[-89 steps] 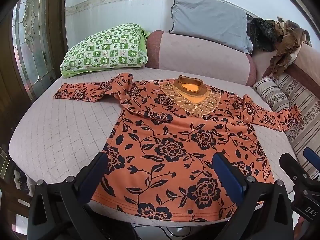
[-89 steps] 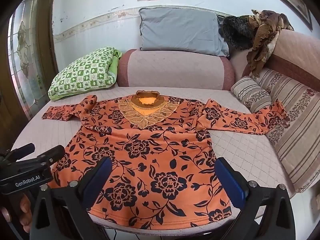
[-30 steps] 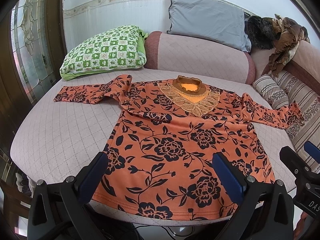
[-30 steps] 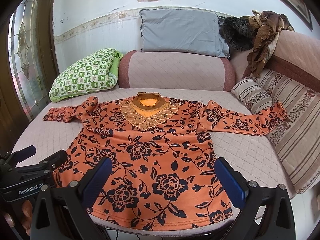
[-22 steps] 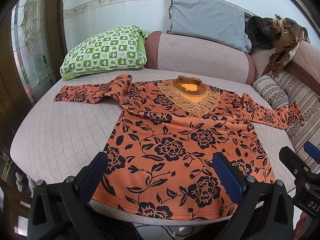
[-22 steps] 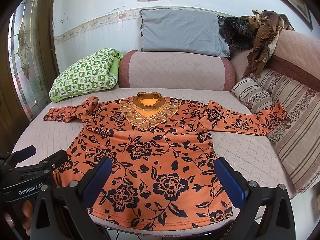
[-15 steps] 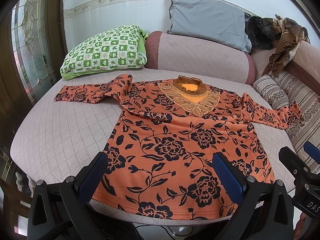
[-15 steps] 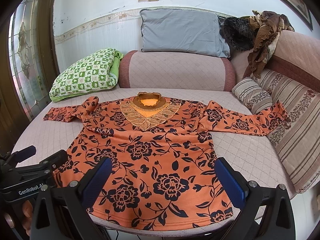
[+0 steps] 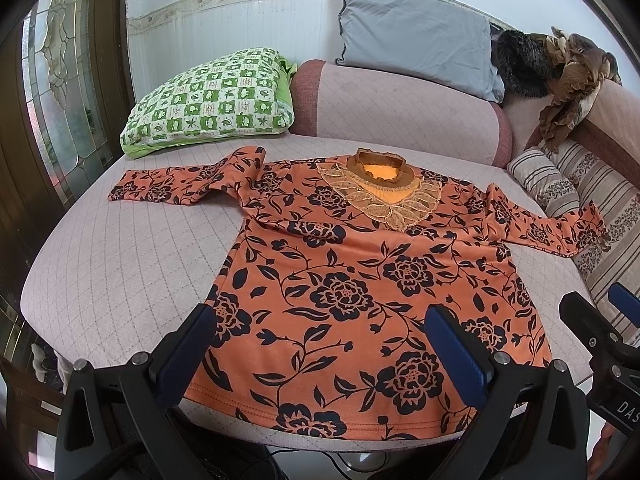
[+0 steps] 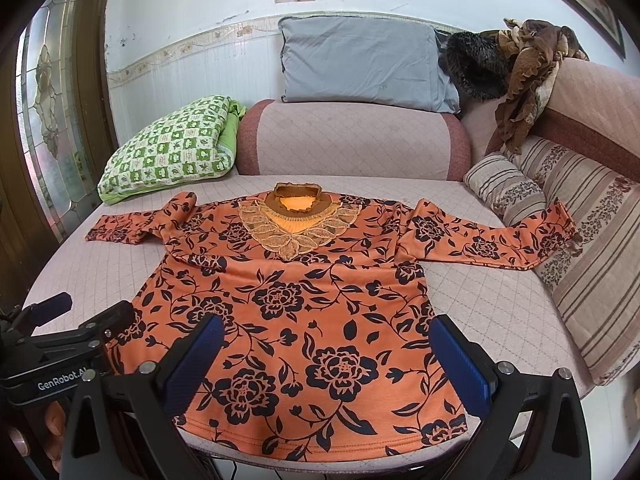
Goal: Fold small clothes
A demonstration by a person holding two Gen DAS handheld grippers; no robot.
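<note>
An orange long-sleeved top with black flowers [image 9: 360, 280] lies flat and face up on the pink quilted sofa seat [image 9: 120, 264], collar toward the backrest, both sleeves spread out. It also shows in the right wrist view [image 10: 304, 300]. My left gripper [image 9: 320, 344] is open and empty, held above the hem near the seat's front edge. My right gripper [image 10: 328, 356] is open and empty, also above the hem. The right sleeve's cuff [image 10: 560, 228] rests against the striped cushion.
A green checked pillow [image 9: 208, 104] lies at the back left. A grey pillow [image 10: 360, 64] stands on the backrest. Dark and brown clothes [image 10: 516, 64] hang over the armrest at right. A striped bolster [image 10: 504, 188] and striped cushion [image 10: 600, 248] line the right side. A glazed door [image 9: 60, 100] stands left.
Both grippers have stayed open above the hem, with only a slight drift of view. The top has not moved.
</note>
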